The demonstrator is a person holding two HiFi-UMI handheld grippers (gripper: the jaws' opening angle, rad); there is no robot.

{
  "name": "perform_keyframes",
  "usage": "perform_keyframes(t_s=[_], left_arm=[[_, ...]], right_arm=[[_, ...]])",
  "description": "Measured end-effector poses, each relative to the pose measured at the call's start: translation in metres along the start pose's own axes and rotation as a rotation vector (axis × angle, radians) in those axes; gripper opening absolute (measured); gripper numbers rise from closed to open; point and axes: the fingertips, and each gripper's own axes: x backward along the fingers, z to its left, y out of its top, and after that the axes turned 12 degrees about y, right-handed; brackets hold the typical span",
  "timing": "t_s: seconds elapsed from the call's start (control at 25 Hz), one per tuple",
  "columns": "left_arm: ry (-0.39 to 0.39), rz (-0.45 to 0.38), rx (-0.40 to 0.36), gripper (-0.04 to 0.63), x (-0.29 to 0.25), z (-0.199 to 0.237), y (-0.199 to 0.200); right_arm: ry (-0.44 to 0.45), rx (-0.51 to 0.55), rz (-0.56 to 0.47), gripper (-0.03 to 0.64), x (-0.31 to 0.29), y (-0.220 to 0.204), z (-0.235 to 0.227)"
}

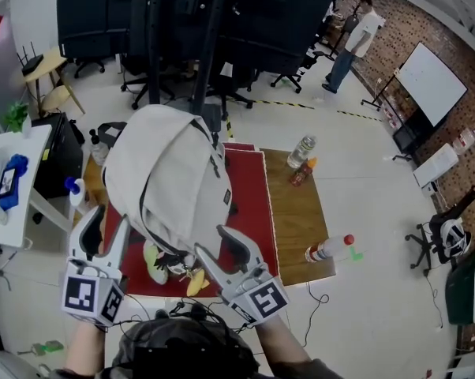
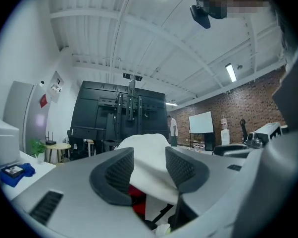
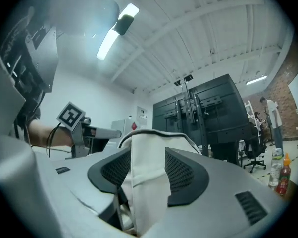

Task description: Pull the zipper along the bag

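Both tools sit low in the head view, my left gripper (image 1: 106, 226) and right gripper (image 1: 222, 247) flanking the pale bag (image 1: 170, 176) upright on the red mat (image 1: 249, 212), I judge to steady and pull. Left gripper view: jaws apart, bag beyond. Right gripper view: jaws apart, fabric between, unpinched.

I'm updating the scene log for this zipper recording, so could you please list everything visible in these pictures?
backpack: one, cream, on the red mat
mat: one, red, on the table
table: one, wooden, centre
clear bottle: one, standing, table's far side
sauce bottle: one, orange-capped, beside the clear bottle
red-capped bottle: one, lying at the table's near right edge
whiteboard: one, white, far right
bystander: one, light top, standing at the back
left gripper: one, grey, open, at the backpack's near left
right gripper: one, grey, open, at the backpack's near edge
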Motion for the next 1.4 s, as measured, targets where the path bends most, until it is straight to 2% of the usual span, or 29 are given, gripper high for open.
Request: perform_keyframes(t_s=[0.12, 0.24, 0.36, 0.56, 0.64, 0.72, 0.84, 1.2, 1.4], left_arm=[[0.001, 0.013, 0.005, 0.241, 0.005, -0.002, -0.007], [-0.011, 0.027, -0.002, 0.231, 0.01, -0.009, -0.011], [-0.008, 0.028, -0.013, 0.222, 0.01, -0.014, -0.014], [-0.002, 0.03, -0.041, 0.137, 0.012, -0.019, -0.021], [0.016, 0.043, -0.042, 0.113, 0.011, -0.018, -0.023], [0.035, 0.022, -0.039, 0.067, 0.01, -0.016, -0.023], [0.04, 0.0, -0.04, 0.033, 0.008, -0.014, -0.024], [0.011, -0.011, -0.031, 0.028, 0.0, -0.023, -0.019], [-0.008, -0.003, -0.031, 0.028, -0.001, -0.029, -0.021]], right_arm=[[0.012, 0.018, -0.075, 0.235, -0.008, 0.023, -0.003], [-0.002, 0.076, -0.097, 0.122, -0.015, 0.039, -0.005], [-0.003, 0.105, -0.108, 0.094, -0.021, 0.048, -0.006], [-0.007, 0.117, -0.126, 0.025, -0.026, 0.054, -0.007], [0.0, 0.113, -0.127, 0.018, -0.028, 0.054, -0.008], [0.012, 0.114, -0.118, 0.018, -0.03, 0.054, -0.007], [0.024, 0.125, -0.086, 0.017, -0.034, 0.049, -0.002], [0.023, 0.154, 0.004, 0.014, -0.039, 0.035, -0.002], [0.018, 0.132, 0.01, 0.012, -0.037, 0.03, -0.002]])
